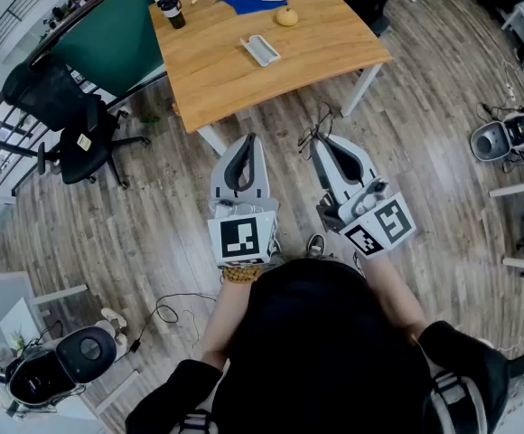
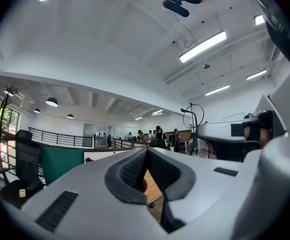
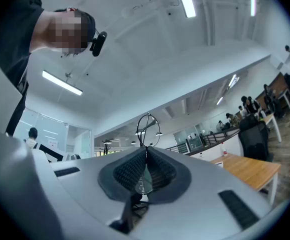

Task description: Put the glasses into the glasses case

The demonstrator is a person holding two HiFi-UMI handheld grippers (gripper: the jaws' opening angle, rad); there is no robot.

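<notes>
The glasses case (image 1: 260,50) is white and lies open in the middle of the wooden table (image 1: 334,48), well ahead of both grippers. My right gripper (image 1: 321,141) (image 3: 146,151) is shut on the thin wire-framed glasses (image 1: 313,134). One lens sits between the pads and the other round rim (image 3: 149,129) sticks up above the jaw tips. Beside it my left gripper (image 1: 247,138) (image 2: 146,151) is shut with nothing in it. Both grippers are held over the wood floor, short of the table's near corner, tilted upward.
An orange fruit (image 1: 286,15), a blue cloth (image 1: 244,1), a white box and a dark cup (image 1: 172,12) share the table. A black office chair (image 1: 81,129) stands at left. Round machines (image 1: 63,360) (image 1: 508,138) and cables sit on the floor.
</notes>
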